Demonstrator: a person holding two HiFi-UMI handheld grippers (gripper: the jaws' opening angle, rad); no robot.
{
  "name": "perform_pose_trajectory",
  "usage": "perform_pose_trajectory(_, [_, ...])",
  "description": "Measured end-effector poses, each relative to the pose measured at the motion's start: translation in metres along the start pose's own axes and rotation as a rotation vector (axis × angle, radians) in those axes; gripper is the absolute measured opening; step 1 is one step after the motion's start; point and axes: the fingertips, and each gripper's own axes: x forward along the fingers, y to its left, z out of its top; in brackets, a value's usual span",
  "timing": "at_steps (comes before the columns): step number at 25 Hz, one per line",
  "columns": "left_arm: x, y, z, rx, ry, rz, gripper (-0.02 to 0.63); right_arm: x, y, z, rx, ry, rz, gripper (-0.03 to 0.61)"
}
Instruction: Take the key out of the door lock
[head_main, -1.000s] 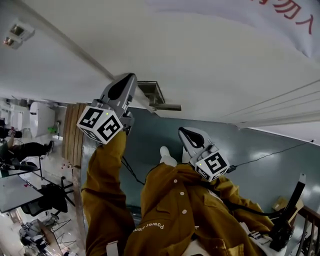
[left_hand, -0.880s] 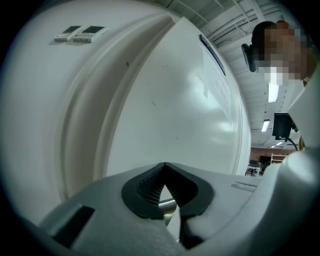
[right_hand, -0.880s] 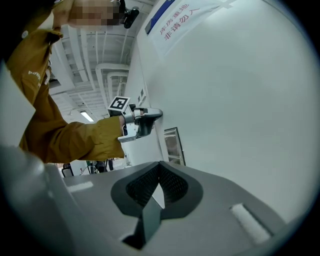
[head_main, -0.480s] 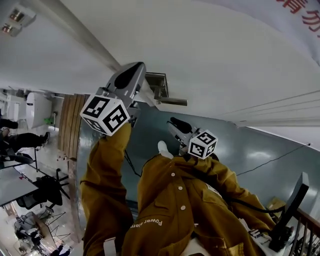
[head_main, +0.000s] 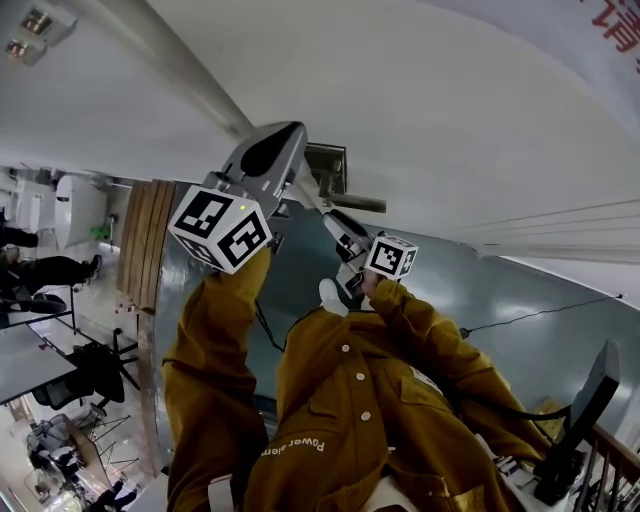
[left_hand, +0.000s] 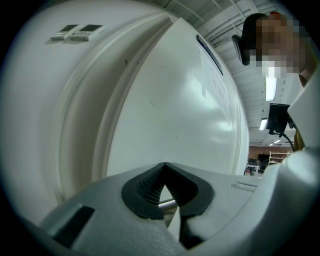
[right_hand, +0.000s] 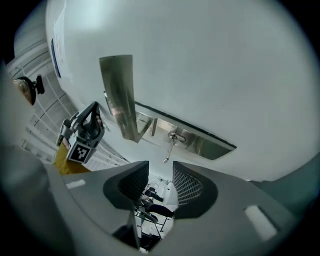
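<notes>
The white door (head_main: 400, 110) carries a steel lock plate (right_hand: 200, 142) with a lever handle (right_hand: 119, 92). A small key (right_hand: 169, 148) sticks out of the cylinder on that plate. My right gripper (right_hand: 156, 182) points at the key from a short way off. Its jaws are opening, with nothing between the pads; the key lies ahead of the tips. In the head view the right gripper (head_main: 340, 232) sits just under the handle (head_main: 350, 203). My left gripper (head_main: 285, 150) is shut on the handle, and a steel bar (left_hand: 168, 203) shows between its pads.
A wooden panel (head_main: 148, 255) and an office with desks, chairs and a seated person (head_main: 40, 275) lie at the left. A railing (head_main: 600, 420) stands at the lower right. Wall switches (left_hand: 77, 32) sit beside the door frame.
My right gripper has risen up and to the left, from beside the person's chest to just below the lock plate. The left gripper stays at the handle.
</notes>
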Motion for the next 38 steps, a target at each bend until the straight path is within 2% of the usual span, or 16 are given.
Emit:
perform_pose_trajectory(8, [-0.001, 0.0, 0.001, 0.001, 0.007, -0.005, 0.002, 0.019, -0.004, 0.018, 0.06, -0.057, 0.004, 0.124])
perform_pose_trajectory(12, [0.0, 0.002, 0.001, 0.002, 0.01, -0.004, 0.002, 0.027, -0.008, 0.022, 0.073, -0.065, 0.001, 0.059])
perform_pose_trajectory(13, [0.0, 0.002, 0.0, 0.003, 0.011, -0.004, 0.002, 0.028, -0.009, 0.022, 0.087, -0.067, 0.002, 0.041])
perform_pose_trajectory(17, [-0.001, 0.0, -0.001, 0.014, 0.013, -0.004, 0.002, 0.028, 0.0, 0.02, 0.207, -0.099, 0.07, 0.041])
perform_pose_trajectory(19, [-0.001, 0.0, -0.001, 0.021, 0.014, -0.005, 0.003, 0.027, -0.005, 0.02, 0.209, -0.1, 0.048, 0.035])
perform_pose_trajectory(27, [-0.001, 0.004, -0.005, 0.012, -0.011, -0.004, 0.003, 0.024, -0.017, 0.017, 0.324, -0.138, -0.02, 0.023])
perform_pose_trajectory(29, [-0.001, 0.003, -0.006, 0.01, -0.009, -0.001, 0.003, 0.02, -0.016, 0.008, 0.348, -0.131, -0.041, 0.023])
perform_pose_trajectory(32, [0.0, 0.003, -0.005, 0.002, -0.012, 0.001, 0.003, 0.011, -0.002, -0.008, 0.343, -0.11, 0.004, 0.023])
perform_pose_trajectory(36, [0.0, 0.004, -0.006, -0.014, -0.024, -0.003, 0.003, -0.005, 0.007, -0.026, 0.323, -0.03, 0.006, 0.023])
perform_pose_trajectory(38, [0.0, 0.006, -0.007, -0.019, -0.029, -0.004, 0.002, -0.012, 0.023, -0.031, 0.307, 0.012, 0.046, 0.023])
